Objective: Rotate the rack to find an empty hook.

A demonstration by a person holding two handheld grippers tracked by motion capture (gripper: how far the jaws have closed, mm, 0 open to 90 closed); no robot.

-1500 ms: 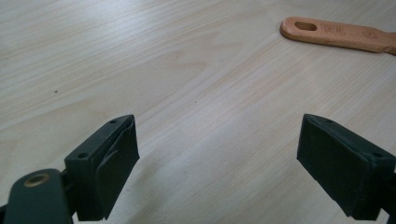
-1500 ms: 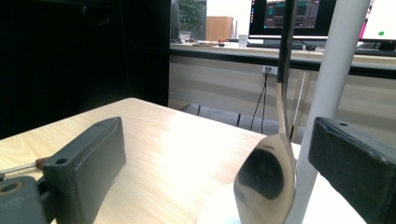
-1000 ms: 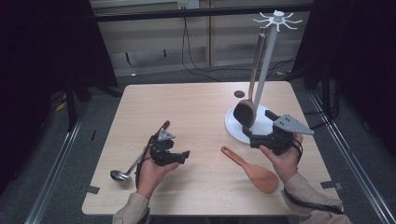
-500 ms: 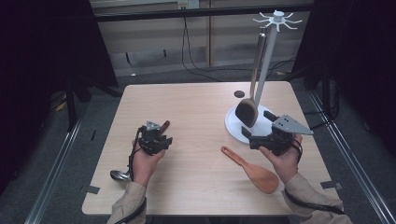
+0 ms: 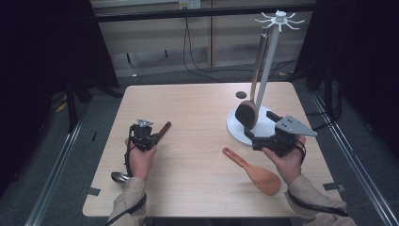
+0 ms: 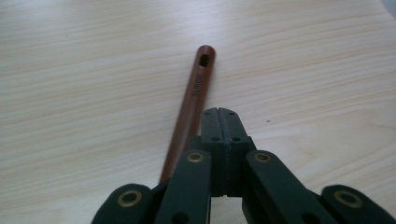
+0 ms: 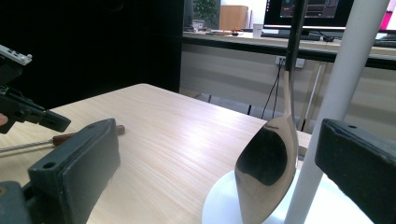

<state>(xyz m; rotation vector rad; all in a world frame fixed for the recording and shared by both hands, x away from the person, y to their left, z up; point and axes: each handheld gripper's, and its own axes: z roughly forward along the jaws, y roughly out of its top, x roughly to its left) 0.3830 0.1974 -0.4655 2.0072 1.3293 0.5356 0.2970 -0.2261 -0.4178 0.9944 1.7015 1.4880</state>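
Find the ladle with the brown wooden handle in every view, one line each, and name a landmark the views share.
High view: the ladle lies at left on the table, handle tip past the left gripper, bowl by the sleeve.
Left gripper view: its handle runs up from beside the shut jaws.
Right gripper view: far left, handle end behind the near jaw.
Shared landmark: the light wooden table.

Light falls from above onto the pale worktop, leaving it evenly bright while the surroundings sink into near black. Shadows under the things are short and soft. In the left gripper view, glare whitens the wood grain toward the top. In the right gripper view, the near claw pads are blurred.
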